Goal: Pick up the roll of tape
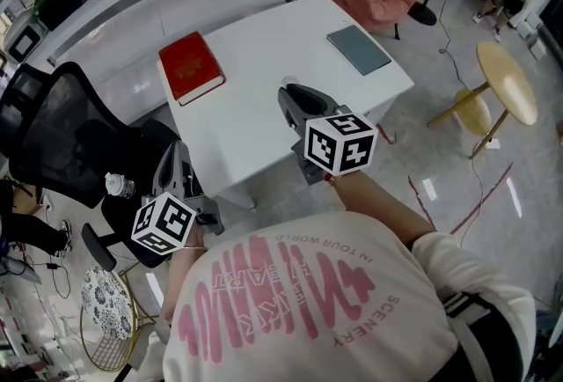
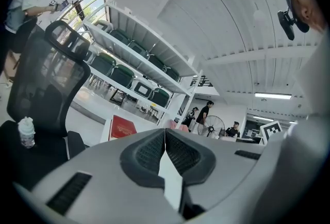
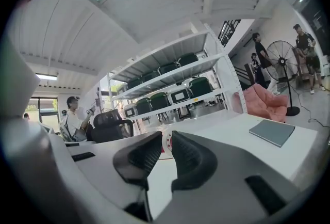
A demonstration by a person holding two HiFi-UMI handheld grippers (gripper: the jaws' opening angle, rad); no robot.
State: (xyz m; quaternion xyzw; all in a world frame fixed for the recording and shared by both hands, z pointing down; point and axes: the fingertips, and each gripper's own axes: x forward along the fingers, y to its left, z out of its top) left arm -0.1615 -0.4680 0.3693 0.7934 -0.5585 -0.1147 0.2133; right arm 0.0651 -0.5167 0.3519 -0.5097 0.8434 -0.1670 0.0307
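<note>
Lying untouched on the bench (image 1: 255,129), tape (image 1: 289,81) sits just past the right claw (image 3: 166,144), whose jaws stand narrowly apart, empty. Left claw (image 2: 165,134) closed (off the bench edge). Grasp and lift remain.

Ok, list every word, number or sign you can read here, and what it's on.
"IN TOUR WORLD": shirt, upside down in the head view.
"SCENERY": shirt, near the right shoulder.
Big pink letters on the shirt: not readable for sure.
Red book: gold cover mark too small to read.
Grey book: no print seen.
Cubes: square marker patterns only, no words.
</note>
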